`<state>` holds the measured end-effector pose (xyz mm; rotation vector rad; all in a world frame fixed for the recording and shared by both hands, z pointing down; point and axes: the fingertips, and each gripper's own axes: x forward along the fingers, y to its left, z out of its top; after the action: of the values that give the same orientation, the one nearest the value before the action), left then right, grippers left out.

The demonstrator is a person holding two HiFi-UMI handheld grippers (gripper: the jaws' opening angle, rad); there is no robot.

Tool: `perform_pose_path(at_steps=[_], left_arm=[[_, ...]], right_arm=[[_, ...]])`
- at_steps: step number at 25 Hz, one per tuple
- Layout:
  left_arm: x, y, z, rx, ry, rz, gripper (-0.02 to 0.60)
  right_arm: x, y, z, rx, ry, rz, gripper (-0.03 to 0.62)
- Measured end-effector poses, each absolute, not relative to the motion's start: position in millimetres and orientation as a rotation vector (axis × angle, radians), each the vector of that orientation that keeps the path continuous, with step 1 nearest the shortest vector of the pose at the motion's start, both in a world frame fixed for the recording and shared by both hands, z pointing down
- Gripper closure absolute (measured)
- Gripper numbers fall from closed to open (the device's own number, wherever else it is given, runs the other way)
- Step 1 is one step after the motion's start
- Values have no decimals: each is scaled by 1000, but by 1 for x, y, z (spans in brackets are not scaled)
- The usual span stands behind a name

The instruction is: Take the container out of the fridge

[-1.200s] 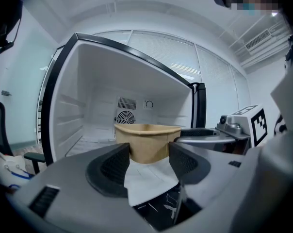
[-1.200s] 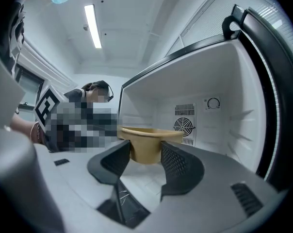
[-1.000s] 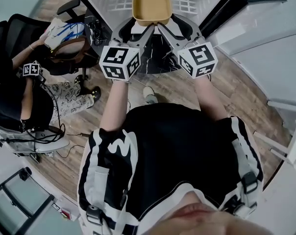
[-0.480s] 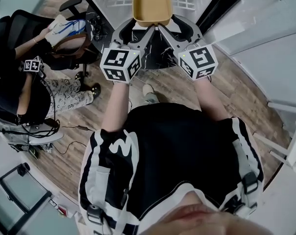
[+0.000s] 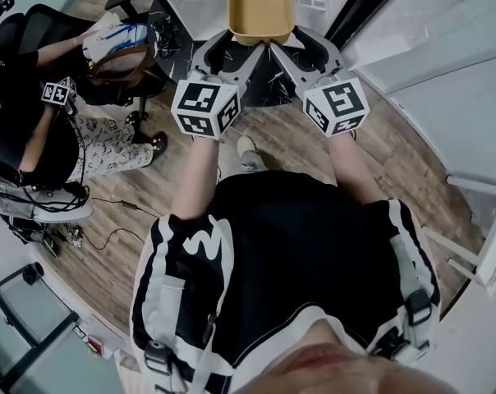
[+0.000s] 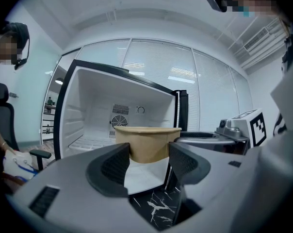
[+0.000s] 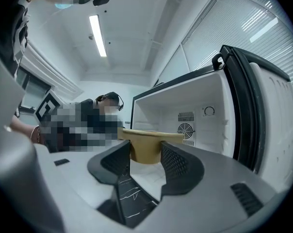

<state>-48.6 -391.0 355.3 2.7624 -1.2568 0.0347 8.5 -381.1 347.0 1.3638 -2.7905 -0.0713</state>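
Clearly both grippers have the container (image 5: 262, 8) between them, holding it up off any surface at the open front of the fridge (image 6: 100, 93). From the head view it is a tan, open-topped tub with its mouth up, level, and its far end lies over the fridge's white grid shelf. The left gripper (image 5: 238, 46) takes the near left corner and the right gripper (image 5: 285, 46) the near right corner, so the two slant in toward each other from either side.

In the left gripper view the jaws stand fairly wide, and the tub's lower body fills the gap, its sides running behind both tips. The right gripper view shows the same: jaws closed onto the tub's wall, with the rim spreading out above them. Behind the tub in both views is the white fridge interior with a round fan grille on the back wall.

Below the grippers is a wood floor (image 5: 268, 142). At the left a seated person (image 5: 34, 142) is in a black chair (image 5: 121, 2).
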Motion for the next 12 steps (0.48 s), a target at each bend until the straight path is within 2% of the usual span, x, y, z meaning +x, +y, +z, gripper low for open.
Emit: perform_pose_path(at_steps=[12], left_arm=[[-42,-355,347,2780,-1281,24,324]], right_arm=[[16,-345,340,1371,-2827,-70,387]])
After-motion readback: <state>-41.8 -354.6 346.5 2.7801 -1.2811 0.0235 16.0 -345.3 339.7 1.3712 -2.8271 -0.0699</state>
